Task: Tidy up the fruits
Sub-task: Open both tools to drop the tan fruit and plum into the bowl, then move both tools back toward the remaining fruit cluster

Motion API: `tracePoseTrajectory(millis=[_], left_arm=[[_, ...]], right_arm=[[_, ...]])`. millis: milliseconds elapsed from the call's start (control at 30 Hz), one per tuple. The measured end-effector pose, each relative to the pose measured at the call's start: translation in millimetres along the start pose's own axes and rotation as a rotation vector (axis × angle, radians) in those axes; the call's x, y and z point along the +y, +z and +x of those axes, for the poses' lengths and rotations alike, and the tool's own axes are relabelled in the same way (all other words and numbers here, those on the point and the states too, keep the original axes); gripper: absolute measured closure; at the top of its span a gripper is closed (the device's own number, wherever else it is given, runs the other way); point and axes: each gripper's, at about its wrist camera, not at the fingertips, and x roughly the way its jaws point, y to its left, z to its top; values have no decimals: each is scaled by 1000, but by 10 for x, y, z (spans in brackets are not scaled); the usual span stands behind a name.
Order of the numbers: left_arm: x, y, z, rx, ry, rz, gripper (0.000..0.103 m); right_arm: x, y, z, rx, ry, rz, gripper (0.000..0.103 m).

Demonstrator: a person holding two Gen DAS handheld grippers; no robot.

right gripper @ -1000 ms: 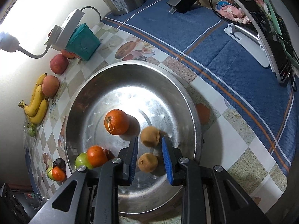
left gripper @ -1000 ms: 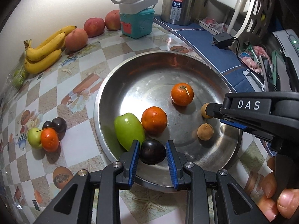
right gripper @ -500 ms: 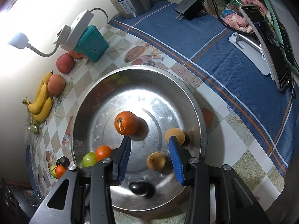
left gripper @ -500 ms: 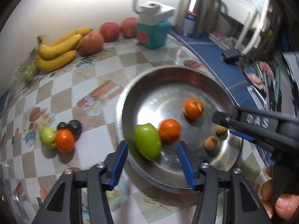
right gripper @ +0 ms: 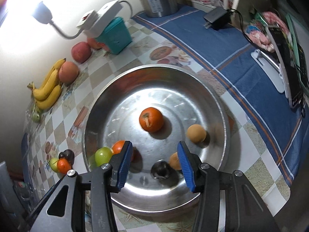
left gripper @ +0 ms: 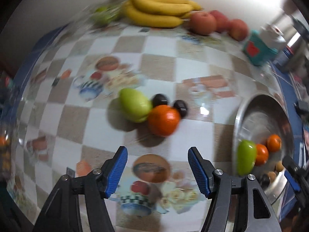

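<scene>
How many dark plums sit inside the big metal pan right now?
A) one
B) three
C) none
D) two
A: the right wrist view shows a single dark plum in the metal pan, beside the small brown fruits; the other two plums lie outside on the tablecloth.

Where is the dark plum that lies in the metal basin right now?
In the right wrist view the dark plum lies at the near edge of the metal basin, just left of a small brown fruit, between the right gripper's open fingers.
</scene>
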Motion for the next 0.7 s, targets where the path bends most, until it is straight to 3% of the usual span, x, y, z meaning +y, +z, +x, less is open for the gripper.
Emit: tracePoseTrajectory(millis=[267, 433, 533, 600, 700], left_arm=[[374, 79, -86, -17, -21, -120, 29], [451, 85, -88, -11, -23, -149, 27], [460, 72, -68, -5, -17, -153, 21], [454, 58, -63, -2, -11, -153, 15], [445, 39, -40, 9, -7, -150, 7]], right_arm=[[340, -123, -26, -5, -1, -126, 53], [446, -165, -20, -5, -4, -162, 53], [461, -174, -9, -1, -9, -172, 52], [471, -175, 7, 1, -18, -179, 28], [481, -183, -3, -10, -29, -195, 20]])
